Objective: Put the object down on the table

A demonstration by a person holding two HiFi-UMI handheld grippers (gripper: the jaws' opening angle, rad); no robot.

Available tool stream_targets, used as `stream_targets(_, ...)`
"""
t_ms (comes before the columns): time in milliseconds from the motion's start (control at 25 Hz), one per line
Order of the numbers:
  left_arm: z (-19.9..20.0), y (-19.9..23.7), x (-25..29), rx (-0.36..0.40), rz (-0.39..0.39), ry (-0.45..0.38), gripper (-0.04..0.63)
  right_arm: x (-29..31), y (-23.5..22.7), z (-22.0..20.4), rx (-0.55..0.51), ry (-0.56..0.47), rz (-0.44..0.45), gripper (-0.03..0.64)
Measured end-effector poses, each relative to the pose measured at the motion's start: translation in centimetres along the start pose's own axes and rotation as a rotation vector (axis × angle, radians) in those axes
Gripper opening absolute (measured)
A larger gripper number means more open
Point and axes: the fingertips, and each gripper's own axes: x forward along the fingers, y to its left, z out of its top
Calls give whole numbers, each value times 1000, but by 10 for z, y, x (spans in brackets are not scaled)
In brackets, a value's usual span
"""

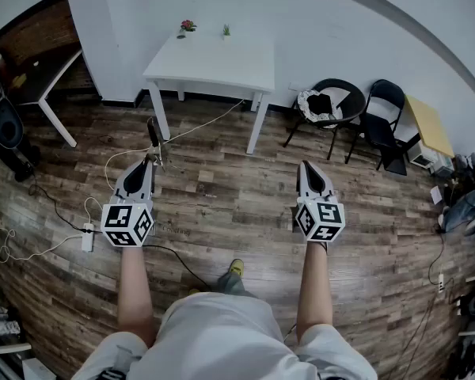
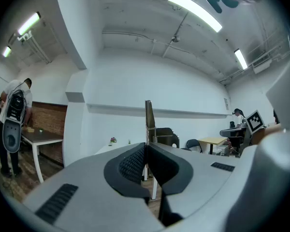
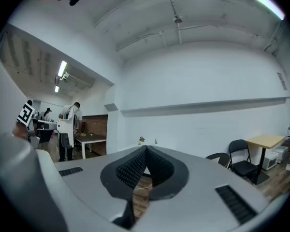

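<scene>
My left gripper is held level over the wooden floor, shut on a thin dark flat object that sticks up past its tips. In the left gripper view that object rises as a narrow strip from between the closed jaws, with a small spring part beside it. My right gripper is also level and shut, with nothing between its pads. A white table stands ahead by the wall, well beyond both grippers, and also shows small in the left gripper view.
Two tiny potted plants sit at the table's far edge. Black chairs and a yellow table are at the right. A black speaker stands left, and cables and a power strip lie on the floor. A person stands far left.
</scene>
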Motion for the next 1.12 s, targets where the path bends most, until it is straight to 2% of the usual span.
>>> stream_targets(680,-12,13,39,-6,10,25,22,38,0,-9,21,-13,26,8)
stream_targets(920,-19,11,68,-12,37,44,23,66,-21,-14,9,-5,37,8)
stream_targets(1120,-11,-10,101,2,48,33,23,88,-52,-14,28,-17,62,8)
